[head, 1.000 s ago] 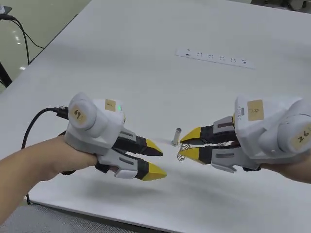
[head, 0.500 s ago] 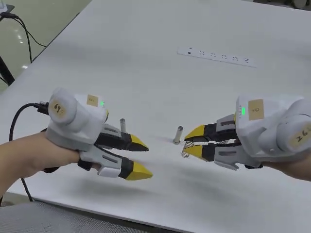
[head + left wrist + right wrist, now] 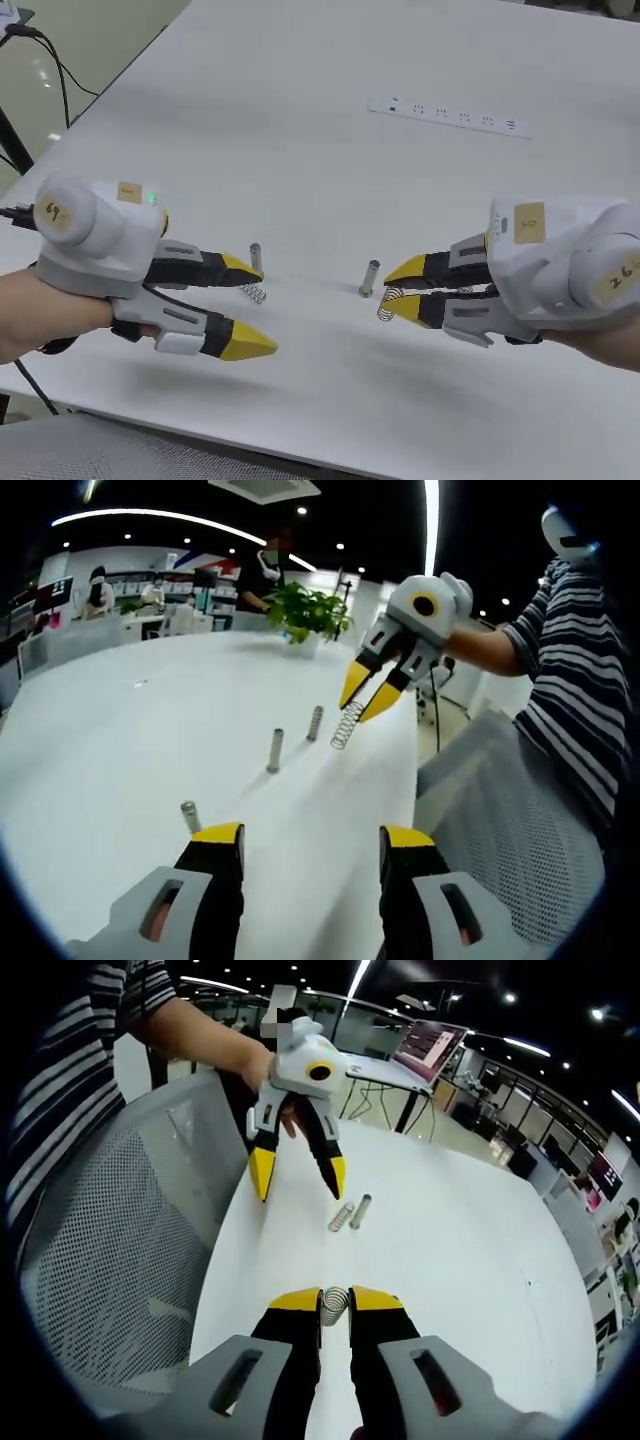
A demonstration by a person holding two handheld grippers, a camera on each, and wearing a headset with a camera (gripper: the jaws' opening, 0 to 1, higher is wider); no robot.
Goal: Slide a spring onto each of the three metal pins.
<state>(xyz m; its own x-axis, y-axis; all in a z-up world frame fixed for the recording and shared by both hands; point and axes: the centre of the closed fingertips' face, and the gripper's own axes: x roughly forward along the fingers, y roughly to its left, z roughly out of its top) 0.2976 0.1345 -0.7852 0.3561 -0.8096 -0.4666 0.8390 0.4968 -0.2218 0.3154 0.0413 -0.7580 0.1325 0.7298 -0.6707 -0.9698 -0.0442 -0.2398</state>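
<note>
While a spring (image 3: pixel 335 1303) is clamped in the right gripper (image 3: pixel 395 288), its tips are held just beside a pin (image 3: pixel 370 277) on the table (image 3: pixel 300 150). The left gripper (image 3: pixel 262 305) is held with jaws apart, and a second spring (image 3: pixel 254 292) is seen lying just beside another pin (image 3: pixel 256 258).

White pwr strip (image 3: pixel 448 116) on far side of table (image 3: pixel 250 130); blk cable (image 3: pixel 62 80) at left; mesh chair (image 3: pixel 110 1250) by table edge.
</note>
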